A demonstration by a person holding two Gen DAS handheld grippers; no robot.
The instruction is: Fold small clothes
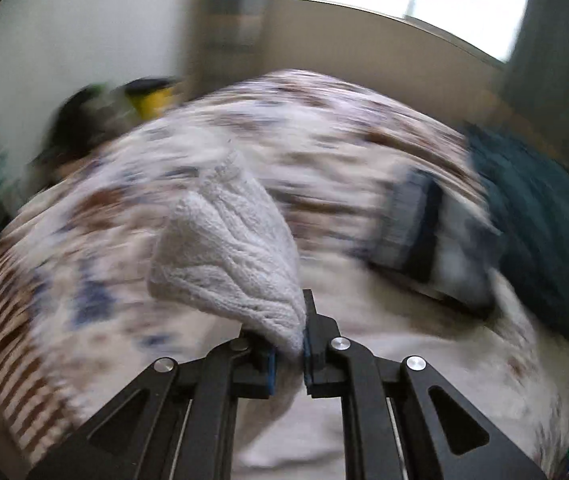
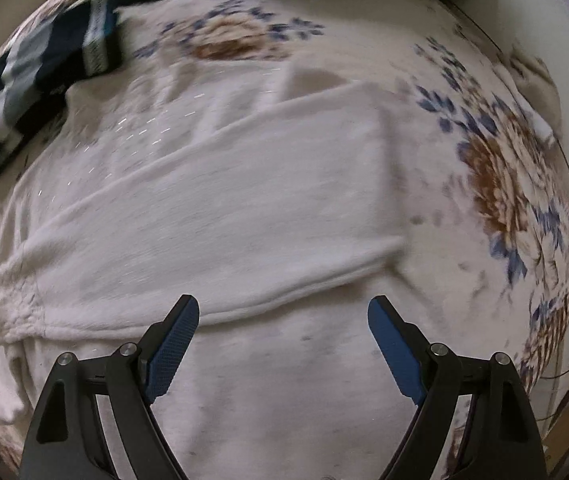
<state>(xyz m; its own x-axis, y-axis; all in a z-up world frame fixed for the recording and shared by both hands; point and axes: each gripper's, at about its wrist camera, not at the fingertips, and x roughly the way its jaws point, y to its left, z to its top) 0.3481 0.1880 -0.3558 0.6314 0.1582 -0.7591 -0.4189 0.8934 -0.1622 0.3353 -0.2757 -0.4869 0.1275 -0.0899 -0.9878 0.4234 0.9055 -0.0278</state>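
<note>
Our left tool pinches the white garment's corner; right tool spread, hovering just short of its near fold edge.

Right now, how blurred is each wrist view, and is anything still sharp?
Left wrist: heavy motion smear over the floral bedspread, window blown out; only the white knit garment in the fingers stays sharp. Right wrist: milder blur, white folded cloth edges readable.

Black linkage arms, silver rivets, blue textured pads on the fingers.
</note>
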